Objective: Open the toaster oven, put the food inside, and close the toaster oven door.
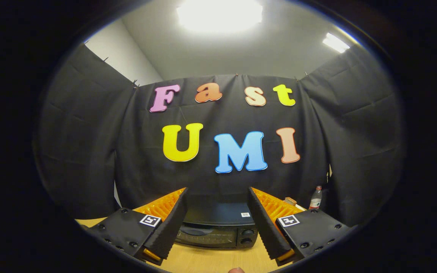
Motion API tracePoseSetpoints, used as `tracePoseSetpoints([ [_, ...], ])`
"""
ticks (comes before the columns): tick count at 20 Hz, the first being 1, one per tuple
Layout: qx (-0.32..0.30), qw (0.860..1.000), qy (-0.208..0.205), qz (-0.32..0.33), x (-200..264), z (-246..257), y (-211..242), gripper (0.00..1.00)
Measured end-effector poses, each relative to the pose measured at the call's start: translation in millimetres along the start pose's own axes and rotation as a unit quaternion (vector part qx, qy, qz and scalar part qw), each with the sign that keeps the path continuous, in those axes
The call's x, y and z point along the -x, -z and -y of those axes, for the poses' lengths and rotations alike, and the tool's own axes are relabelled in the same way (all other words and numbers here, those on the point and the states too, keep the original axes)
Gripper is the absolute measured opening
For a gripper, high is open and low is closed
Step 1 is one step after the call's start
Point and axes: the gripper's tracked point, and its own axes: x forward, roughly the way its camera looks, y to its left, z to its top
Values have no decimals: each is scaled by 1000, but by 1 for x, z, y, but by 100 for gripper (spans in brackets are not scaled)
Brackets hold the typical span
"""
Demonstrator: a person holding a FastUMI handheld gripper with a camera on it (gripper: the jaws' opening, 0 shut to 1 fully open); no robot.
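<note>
A black toaster oven (218, 227) stands on the wooden table (211, 259) against the booth's back wall, seen between and beyond my fingers. Its door is shut, with the handle along the top of the glass and two knobs (247, 236) at its right side. My gripper (216, 223) is held above the table some way in front of the oven, open, with nothing between its fingers. A small brownish item (290, 201), perhaps the food, lies to the right of the oven, partly hidden by the right finger.
A plastic bottle with a red cap (316, 198) stands at the back right by the wall. A fingertip of a person (236, 270) shows at the near table edge. Bare wood lies between me and the oven.
</note>
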Motion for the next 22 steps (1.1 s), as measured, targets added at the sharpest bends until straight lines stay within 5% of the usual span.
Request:
tracePoseSetpoints([
  [8,-13,998,-30,-49,-58,-37,59,96],
  [22,-29,985,-17,-168,-128,-58,180,98],
])
